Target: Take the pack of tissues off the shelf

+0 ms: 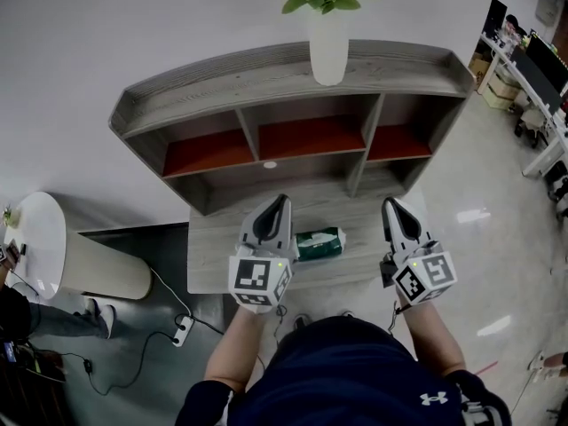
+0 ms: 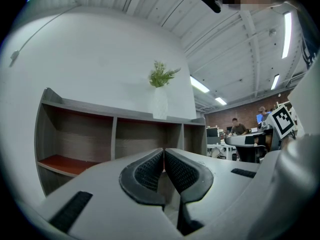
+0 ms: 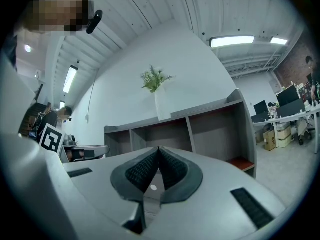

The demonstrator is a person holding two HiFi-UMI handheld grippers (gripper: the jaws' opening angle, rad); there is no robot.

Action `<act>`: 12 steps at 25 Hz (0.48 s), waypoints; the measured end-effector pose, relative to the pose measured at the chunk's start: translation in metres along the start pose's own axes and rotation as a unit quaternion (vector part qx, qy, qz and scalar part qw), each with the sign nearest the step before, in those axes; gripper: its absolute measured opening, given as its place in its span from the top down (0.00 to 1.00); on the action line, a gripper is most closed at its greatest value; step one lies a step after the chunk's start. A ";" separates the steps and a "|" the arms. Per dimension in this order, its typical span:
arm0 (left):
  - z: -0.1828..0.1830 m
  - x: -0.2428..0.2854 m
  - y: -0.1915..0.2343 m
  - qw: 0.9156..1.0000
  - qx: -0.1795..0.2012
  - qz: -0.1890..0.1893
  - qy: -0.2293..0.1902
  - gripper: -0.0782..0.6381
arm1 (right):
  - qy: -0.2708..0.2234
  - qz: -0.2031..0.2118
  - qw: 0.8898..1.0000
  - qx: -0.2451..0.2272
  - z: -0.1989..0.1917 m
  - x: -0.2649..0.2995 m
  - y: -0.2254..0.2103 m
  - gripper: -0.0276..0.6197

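Observation:
In the head view, the green pack of tissues (image 1: 319, 243) lies on the grey shelf unit's lower ledge (image 1: 217, 260), between my two grippers. My left gripper (image 1: 283, 200) hovers just left of the pack, jaws shut and empty. To the pack's right, my right gripper (image 1: 390, 203) is also shut with nothing in it. Both point toward the shelf's cubbies (image 1: 306, 136). The left gripper view shows the shut pads (image 2: 150, 171) facing the cubbies (image 2: 80, 144). In the right gripper view the pads (image 3: 172, 169) meet at the tip. Neither gripper view shows the pack.
A white vase with green leaves (image 1: 328, 47) stands on the shelf's top board. A white rounded table (image 1: 40, 238) is at the left, with a power strip (image 1: 182, 330) and cables on the floor. Office desks (image 1: 532, 78) and seated people (image 2: 235, 126) are off to the right.

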State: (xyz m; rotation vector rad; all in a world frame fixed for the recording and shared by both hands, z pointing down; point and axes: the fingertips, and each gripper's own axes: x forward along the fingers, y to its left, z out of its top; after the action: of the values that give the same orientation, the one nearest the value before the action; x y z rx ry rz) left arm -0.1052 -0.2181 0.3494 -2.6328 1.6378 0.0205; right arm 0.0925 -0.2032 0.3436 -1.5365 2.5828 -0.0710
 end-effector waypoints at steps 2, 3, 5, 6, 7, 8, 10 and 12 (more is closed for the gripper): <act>-0.001 0.000 0.001 1.000 -0.001 -0.001 0.002 0.86 | 0.002 0.000 1.000 0.002 -0.002 0.001 0.000 0.94; -0.002 0.000 0.002 1.000 -0.001 -0.001 0.003 0.86 | 0.002 0.000 1.000 0.002 -0.002 0.001 0.001 0.94; -0.004 -0.001 0.002 1.000 0.000 -0.003 0.005 0.86 | 0.004 0.000 1.000 0.001 -0.002 0.002 0.002 0.94; -0.004 0.000 0.003 1.000 0.000 -0.003 0.006 0.86 | 0.004 0.000 1.000 0.000 -0.002 0.002 0.003 0.94; -0.005 0.000 0.003 1.000 0.000 -0.004 0.007 0.86 | 0.004 -0.001 1.000 0.000 -0.001 0.003 0.003 0.94; -0.006 0.000 0.004 1.000 -0.001 -0.004 0.007 0.86 | 0.004 -0.001 1.000 -0.001 -0.001 0.003 0.004 0.94; -0.006 0.000 0.006 1.000 -0.001 -0.005 0.008 0.86 | 0.004 -0.001 1.000 0.000 -0.002 0.005 0.004 0.94; -0.007 0.001 0.008 1.000 0.000 -0.006 0.008 0.86 | 0.004 -0.003 1.000 0.005 -0.003 0.006 0.005 0.94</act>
State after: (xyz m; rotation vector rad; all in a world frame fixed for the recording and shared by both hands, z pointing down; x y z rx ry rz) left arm -0.1118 -0.2222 0.3565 -2.6488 1.6268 -0.0002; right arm 0.0853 -0.2063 0.3458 -1.5434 2.5804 -0.0893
